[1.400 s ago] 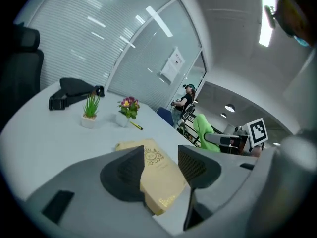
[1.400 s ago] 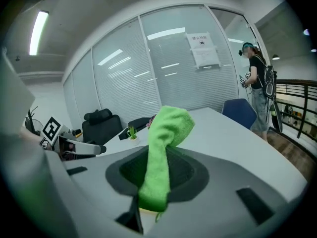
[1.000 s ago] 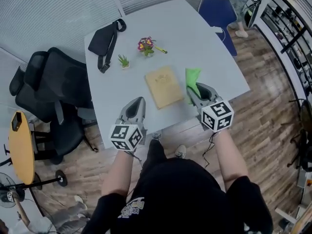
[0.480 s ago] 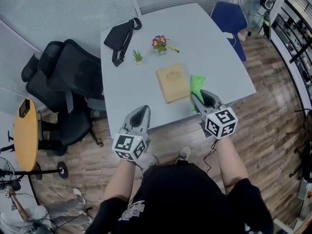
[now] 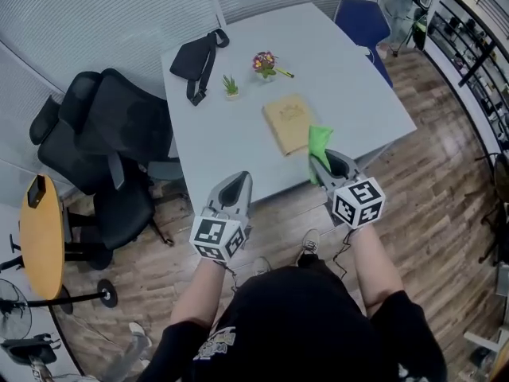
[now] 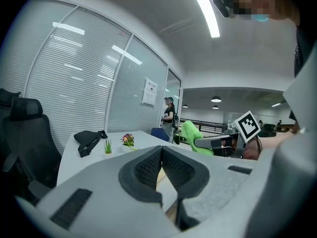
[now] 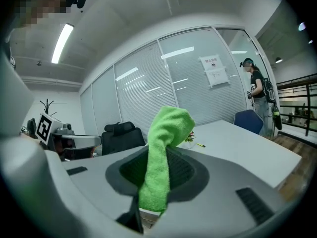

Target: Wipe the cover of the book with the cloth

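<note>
The book (image 5: 288, 122) lies flat on the surface (image 5: 231, 134); the right hand-held gripper (image 5: 320, 164) pinches the green cloth (image 5: 319, 142), raised just beside the book's near right corner; the left hand-held gripper (image 5: 240, 181) is closed, empty, off the surface's near edge.

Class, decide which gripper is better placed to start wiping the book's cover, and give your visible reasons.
Right. The right gripper holds the green cloth, close to the book. The left gripper is shut, empty and farther from it.
</note>
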The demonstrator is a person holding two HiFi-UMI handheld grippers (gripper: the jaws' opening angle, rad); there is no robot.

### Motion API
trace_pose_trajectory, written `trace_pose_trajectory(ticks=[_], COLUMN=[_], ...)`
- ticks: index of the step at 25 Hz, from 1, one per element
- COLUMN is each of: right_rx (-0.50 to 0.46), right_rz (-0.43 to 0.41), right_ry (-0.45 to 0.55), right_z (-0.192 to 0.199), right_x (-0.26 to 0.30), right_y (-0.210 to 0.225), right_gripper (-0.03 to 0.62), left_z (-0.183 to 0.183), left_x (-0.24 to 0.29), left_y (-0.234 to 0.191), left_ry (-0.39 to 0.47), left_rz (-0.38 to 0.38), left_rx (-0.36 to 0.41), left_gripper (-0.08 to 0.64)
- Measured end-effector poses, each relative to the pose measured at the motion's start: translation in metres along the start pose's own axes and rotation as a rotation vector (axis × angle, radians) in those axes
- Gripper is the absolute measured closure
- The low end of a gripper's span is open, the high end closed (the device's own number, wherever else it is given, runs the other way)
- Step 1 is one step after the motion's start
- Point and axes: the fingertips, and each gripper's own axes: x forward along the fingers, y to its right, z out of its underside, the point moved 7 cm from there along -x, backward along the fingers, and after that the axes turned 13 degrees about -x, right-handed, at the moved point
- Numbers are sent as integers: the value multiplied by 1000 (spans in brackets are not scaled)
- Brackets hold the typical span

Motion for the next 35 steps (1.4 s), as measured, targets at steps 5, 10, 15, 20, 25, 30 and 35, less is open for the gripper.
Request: trace_pose_trajectory(ticks=[5, 10, 15, 20, 25, 30, 35], right_rx=[3, 9, 18, 9, -14, -20, -20], right_rz=[81, 153, 205, 218, 211, 213, 214], right_ry=[-11, -22, -30, -45, -44, -30, -27], right_z=[4, 9, 17, 18, 11, 7, 7], right_x=[-15, -31, -45, -49, -43, -44, -48], right_y=[-45, -84, -116, -130, -136, -137, -139], right_gripper=[495, 495, 495, 497, 497, 497, 497], left_z=[3, 7, 15, 17, 11, 9, 8], left_x=[-24, -47, -65, -72, -76, -78, -81], left_y=[-13, -19, -24, -24, -28, -25, -22], left_ry=[-22, -43, -68, -71, -55, -51, -49], left_rz=[84, 167, 222, 247, 248, 253, 255], left_rx=[1, 0, 5, 2, 4, 7, 8], left_gripper=[554, 554, 554, 554, 554, 554, 554])
